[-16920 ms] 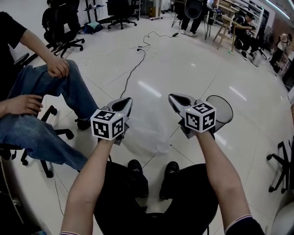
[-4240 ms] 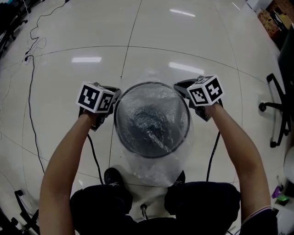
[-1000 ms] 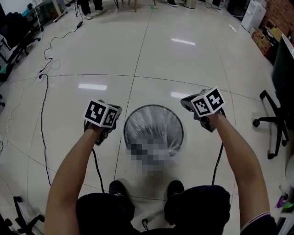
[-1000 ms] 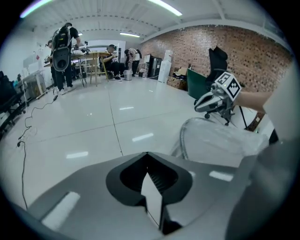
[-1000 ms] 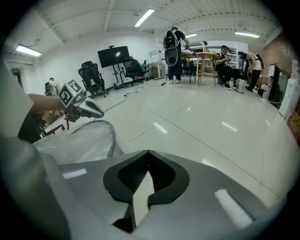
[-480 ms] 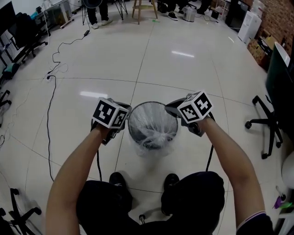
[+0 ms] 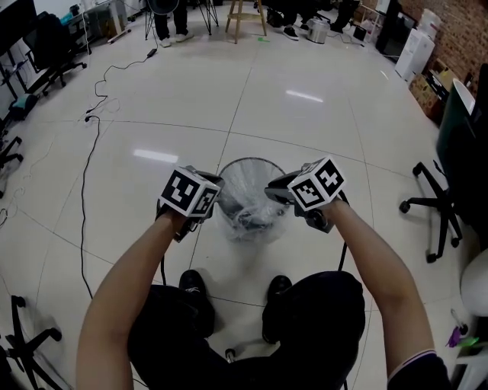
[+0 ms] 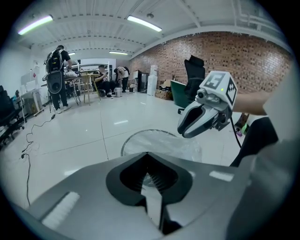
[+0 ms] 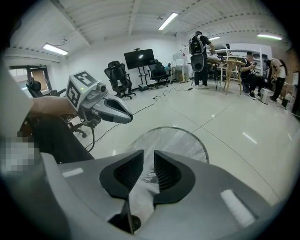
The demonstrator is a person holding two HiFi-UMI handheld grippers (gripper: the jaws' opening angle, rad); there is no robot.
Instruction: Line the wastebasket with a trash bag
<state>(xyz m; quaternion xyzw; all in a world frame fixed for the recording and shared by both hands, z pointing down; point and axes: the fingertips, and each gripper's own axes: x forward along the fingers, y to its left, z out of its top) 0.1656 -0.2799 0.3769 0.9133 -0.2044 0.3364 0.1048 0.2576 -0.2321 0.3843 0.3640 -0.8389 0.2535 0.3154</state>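
The round mesh wastebasket (image 7: pixel 245 169) stands on the floor ahead of my feet, with a clear trash bag (image 7: pixel 252 209) inside it and draped over its rim. My left gripper (image 7: pixel 216 182) hangs over the basket's left edge, jaws shut with nothing between them (image 8: pixel 149 174). The right gripper (image 7: pixel 272 191) hovers over the right edge. Its jaws have just been opening and now stand apart (image 9: pixel 146 169); crumpled bag plastic shows through the gap, but the pads do not press on it. Each gripper view shows the basket (image 8: pixel 140 139) (image 9: pixel 180 140) below and the other gripper (image 8: pixel 202 118) (image 9: pixel 104 107) beside it.
Glossy white tiled floor (image 7: pixel 305 114) all round. A black cable (image 7: pixel 90 156) runs along the left. Office chairs stand at the right (image 7: pixel 427 213) and lower left (image 7: pixel 27 343). People, a wooden stool (image 7: pixel 244 11) and desks are far at the back.
Both grippers have come inward and upward, from either side of the basket to over its rim. The right jaws, shut before, now stand apart. The lined basket has stayed put.
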